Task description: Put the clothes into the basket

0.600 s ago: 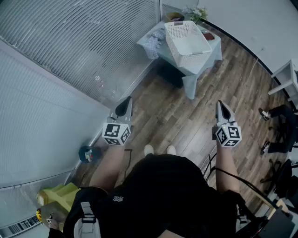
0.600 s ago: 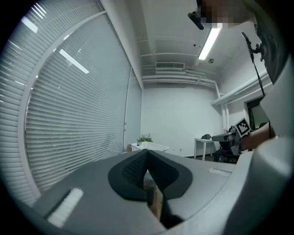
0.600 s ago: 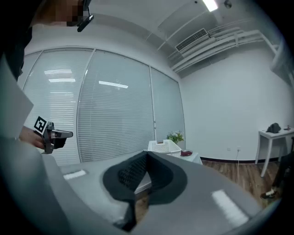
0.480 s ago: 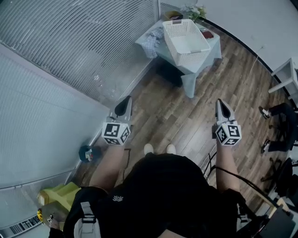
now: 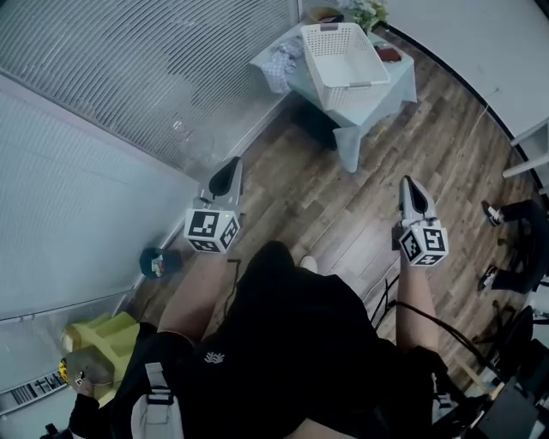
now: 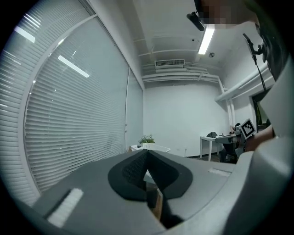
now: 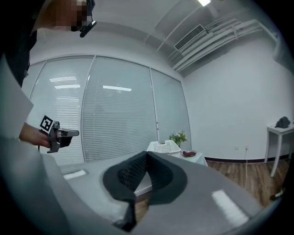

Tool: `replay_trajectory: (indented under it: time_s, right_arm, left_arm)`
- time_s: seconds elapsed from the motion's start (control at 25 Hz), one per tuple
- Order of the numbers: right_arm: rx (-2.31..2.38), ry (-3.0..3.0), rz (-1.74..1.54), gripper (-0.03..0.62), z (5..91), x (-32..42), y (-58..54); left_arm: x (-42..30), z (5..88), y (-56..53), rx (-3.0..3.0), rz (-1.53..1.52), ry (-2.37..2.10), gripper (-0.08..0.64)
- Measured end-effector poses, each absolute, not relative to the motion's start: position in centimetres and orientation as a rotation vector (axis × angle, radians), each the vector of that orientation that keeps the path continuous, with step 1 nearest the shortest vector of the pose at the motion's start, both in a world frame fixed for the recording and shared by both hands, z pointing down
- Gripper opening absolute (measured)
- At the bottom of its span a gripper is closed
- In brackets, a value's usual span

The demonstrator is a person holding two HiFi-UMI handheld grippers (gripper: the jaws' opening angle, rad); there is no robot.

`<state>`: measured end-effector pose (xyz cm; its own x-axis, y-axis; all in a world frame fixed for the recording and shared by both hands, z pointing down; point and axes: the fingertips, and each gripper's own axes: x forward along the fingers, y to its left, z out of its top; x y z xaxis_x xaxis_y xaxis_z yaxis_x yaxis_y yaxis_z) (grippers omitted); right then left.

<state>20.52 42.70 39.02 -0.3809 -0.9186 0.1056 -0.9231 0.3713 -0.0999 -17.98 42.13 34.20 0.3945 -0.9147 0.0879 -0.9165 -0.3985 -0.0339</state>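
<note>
A white slotted basket [image 5: 348,62] stands on a small table [image 5: 386,93] with a pale blue cloth, far ahead of me. A patterned blue-white garment [image 5: 281,64] lies on the table's left end beside the basket. My left gripper [image 5: 228,176] and right gripper [image 5: 411,191] hover over the wood floor, well short of the table, both shut and holding nothing. From the right gripper view the basket [image 7: 164,147] shows small in the distance, with my left gripper [image 7: 59,135] at the left. In the left gripper view the table [image 6: 146,148] is just above the joined jaws.
A wall of window blinds [image 5: 154,94] runs along the left. A plant [image 5: 367,12] and a small red thing [image 5: 388,54] sit on the table behind the basket. A seated person's legs [image 5: 515,231] and white furniture [image 5: 532,150] are at the right. A yellow-green object [image 5: 96,343] lies near my left.
The table and basket have shifted up and slightly right in the head view. My left leg has swung forward, hiding one foot. Both grippers stay shut and level.
</note>
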Motion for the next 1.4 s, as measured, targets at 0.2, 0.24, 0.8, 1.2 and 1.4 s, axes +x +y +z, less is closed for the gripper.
replay_trajectory:
  time_s: [0.2,0.24,0.8,1.2,1.4]
  right_arm:
    - [1.756,-2.576,0.321,0.0,40.9,21.5,40.7]
    - [1.753,-2.575,0.318,0.0,41.0,21.5,40.3]
    - [1.854,-2.508,0.299,0.0,40.7,20.4,27.1]
    - [1.97,-2.363,0.272,0.0,38.7,19.1,15.7]
    - [2.094,-2.274,0.248,0.0,37.5,20.2,12.3]
  left_arm:
    - [-16.9,35.4,41.2,2.582,0.184,-1.714,0.006]
    - [-16.9,35.6,40.7,2.582,0.189,-1.711,0.006]
    - [-17.7,37.3,24.0,2.632,0.173,-1.579,0.006]
    - [-18.4,36.9,8.2,2.721,0.152,-1.406,0.006]
    - [-17.3,37.9,2.6,2.795,0.157,-1.27,0.006]
